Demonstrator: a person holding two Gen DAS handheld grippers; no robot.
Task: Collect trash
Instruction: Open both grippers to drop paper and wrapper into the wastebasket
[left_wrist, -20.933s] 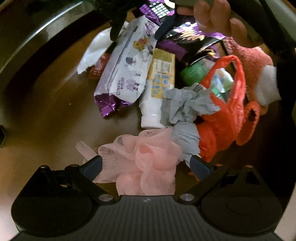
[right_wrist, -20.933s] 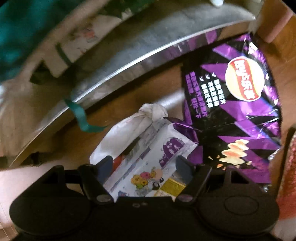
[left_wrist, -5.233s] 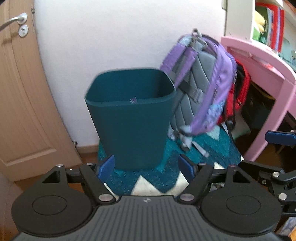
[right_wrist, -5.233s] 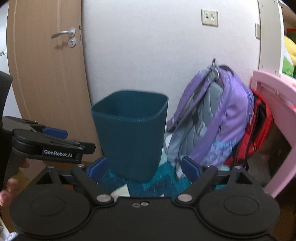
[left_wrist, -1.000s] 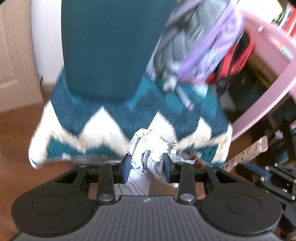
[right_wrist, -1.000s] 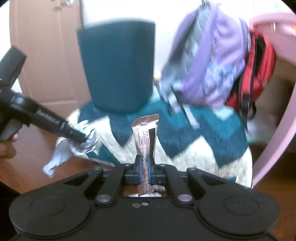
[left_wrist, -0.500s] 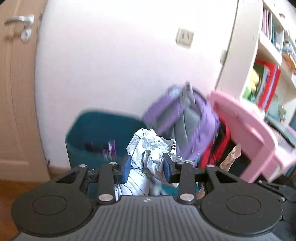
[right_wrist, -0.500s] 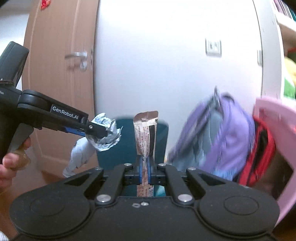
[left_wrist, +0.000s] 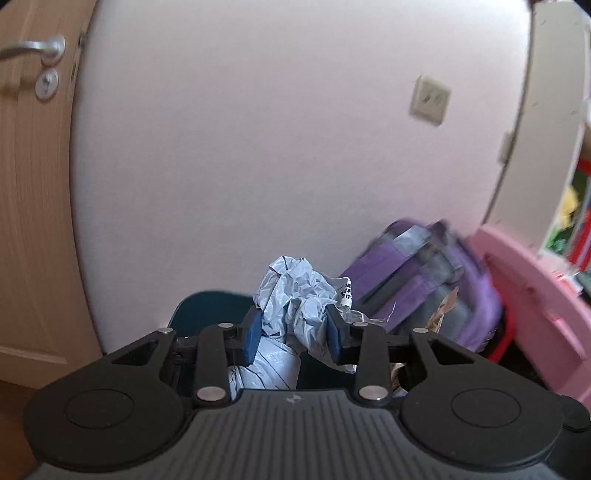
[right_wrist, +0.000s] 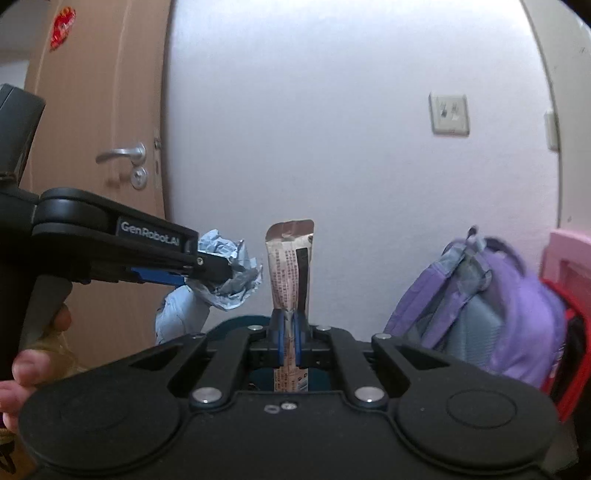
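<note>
My left gripper (left_wrist: 293, 334) is shut on a crumpled grey plastic bag (left_wrist: 295, 291), whose tail hangs below the fingers. It also shows in the right wrist view (right_wrist: 236, 275), held in the left gripper (right_wrist: 218, 275). My right gripper (right_wrist: 290, 325) is shut on a thin brown snack wrapper (right_wrist: 290, 266) that stands upright. The dark teal trash bin (left_wrist: 207, 308) is just below and ahead of both grippers, mostly hidden behind them; only its rim shows in the right wrist view (right_wrist: 236, 323).
A purple backpack (right_wrist: 480, 306) leans on the white wall right of the bin, with a red bag (right_wrist: 574, 354) beside it. A pink desk (left_wrist: 535, 295) stands at the far right. A wooden door (right_wrist: 99, 147) is on the left.
Both grippers have risen and come closer to the bin, so less of it shows. The grey bag and the wrapper stay held.
</note>
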